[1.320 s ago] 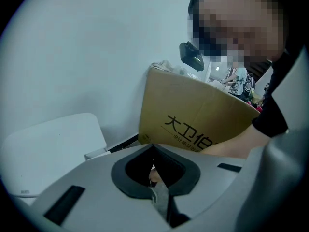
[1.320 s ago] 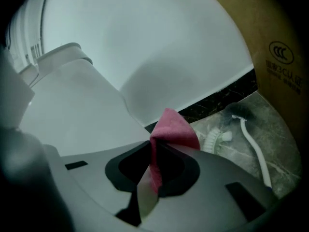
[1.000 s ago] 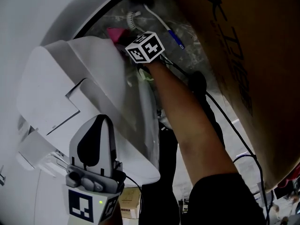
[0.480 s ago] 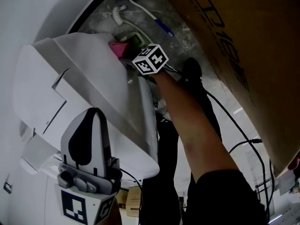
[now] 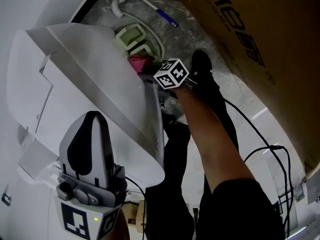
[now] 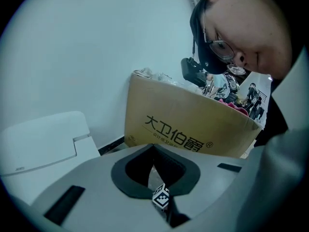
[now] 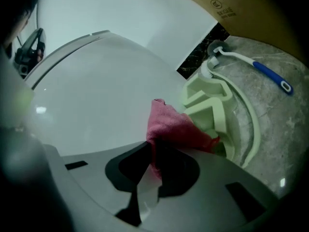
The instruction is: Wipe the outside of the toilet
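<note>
- Nearest, my left gripper (image 6: 154,151) is hanging idle at the toilet's near end. Its jaws are pressed together on nothing and are pointing toward the cardboard box (image 6: 193,129).
- Beyond it, my bare right forearm (image 5: 210,139) is angling down and away, nearly straight, alongside the toilet (image 5: 95,84).
- At the arm's end, my right gripper (image 7: 153,146) is pinching a bunched fold of the pink cloth (image 7: 176,127). The cloth's free end appears to be lying against the white outer shell.
- I am judging the cloth soft, light and limp, so a deep pinch on a fold is suiting it. The shell is looking hard, glossy and probably slippery.
- Farther off, a pale green plastic piece (image 7: 212,105) and a toilet brush (image 7: 251,64) are resting on the grey floor (image 7: 270,124).
</note>
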Tool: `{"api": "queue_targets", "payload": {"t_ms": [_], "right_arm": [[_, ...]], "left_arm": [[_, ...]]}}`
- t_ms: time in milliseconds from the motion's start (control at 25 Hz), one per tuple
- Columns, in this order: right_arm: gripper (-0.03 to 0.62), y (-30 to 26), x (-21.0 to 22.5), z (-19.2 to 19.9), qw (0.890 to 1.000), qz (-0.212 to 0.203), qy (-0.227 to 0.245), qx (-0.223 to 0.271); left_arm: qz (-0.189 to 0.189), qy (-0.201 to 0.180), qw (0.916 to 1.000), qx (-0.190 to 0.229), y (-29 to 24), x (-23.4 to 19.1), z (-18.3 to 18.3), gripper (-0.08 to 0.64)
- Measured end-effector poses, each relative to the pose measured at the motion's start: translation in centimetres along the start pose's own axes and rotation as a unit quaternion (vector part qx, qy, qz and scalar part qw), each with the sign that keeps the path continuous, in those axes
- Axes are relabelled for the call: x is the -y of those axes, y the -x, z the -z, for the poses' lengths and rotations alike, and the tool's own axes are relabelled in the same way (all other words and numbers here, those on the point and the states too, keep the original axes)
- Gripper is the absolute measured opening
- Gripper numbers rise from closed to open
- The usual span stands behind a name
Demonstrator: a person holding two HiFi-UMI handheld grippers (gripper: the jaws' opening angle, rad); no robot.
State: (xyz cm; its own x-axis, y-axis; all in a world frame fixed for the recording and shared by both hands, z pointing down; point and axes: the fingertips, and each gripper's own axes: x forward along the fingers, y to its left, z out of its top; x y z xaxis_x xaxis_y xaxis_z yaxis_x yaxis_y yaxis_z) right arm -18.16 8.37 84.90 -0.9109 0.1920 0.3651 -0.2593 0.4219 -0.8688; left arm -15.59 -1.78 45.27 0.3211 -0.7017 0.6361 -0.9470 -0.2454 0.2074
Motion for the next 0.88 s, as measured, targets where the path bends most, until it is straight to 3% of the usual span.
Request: {"api": "queue_targets", "payload": {"t_ms": [280, 400, 560, 760, 880], "right_arm": [[0.06, 0.9, 0.6, 5.6, 0.999, 0.016, -0.046, 0.015], [0.06, 1.3, 0.2, 8.2, 0.998, 0.023, -0.06, 0.003], [0.06, 2.4, -1.4, 12.5, 0.995, 0.035, -0.07, -0.06], [0.06, 5.9, -6.4, 17.2, 0.977, 0.027, -0.095, -0.19], [0.06, 10.5, -8.6, 13.9, 0.982, 0.056, -0.066, -0.17]], "left_arm": [[-0.002, 0.005, 0.9999, -0.013, 1.3, 0.9, 3.1, 0.014], [-0.007, 0.026, 0.9996, 0.007, 0.8, 1.4, 2.7, 0.014], [-0.01, 0.021, 0.9994, 0.026, 1.0, 2.1, 2.0, 0.014], [-0.028, 0.017, 0.9994, 0.007, 2.9, 1.5, 2.5, 0.015], [-0.027, 0.028, 0.9988, 0.031, 4.2, 1.6, 1.6, 0.014]]}}
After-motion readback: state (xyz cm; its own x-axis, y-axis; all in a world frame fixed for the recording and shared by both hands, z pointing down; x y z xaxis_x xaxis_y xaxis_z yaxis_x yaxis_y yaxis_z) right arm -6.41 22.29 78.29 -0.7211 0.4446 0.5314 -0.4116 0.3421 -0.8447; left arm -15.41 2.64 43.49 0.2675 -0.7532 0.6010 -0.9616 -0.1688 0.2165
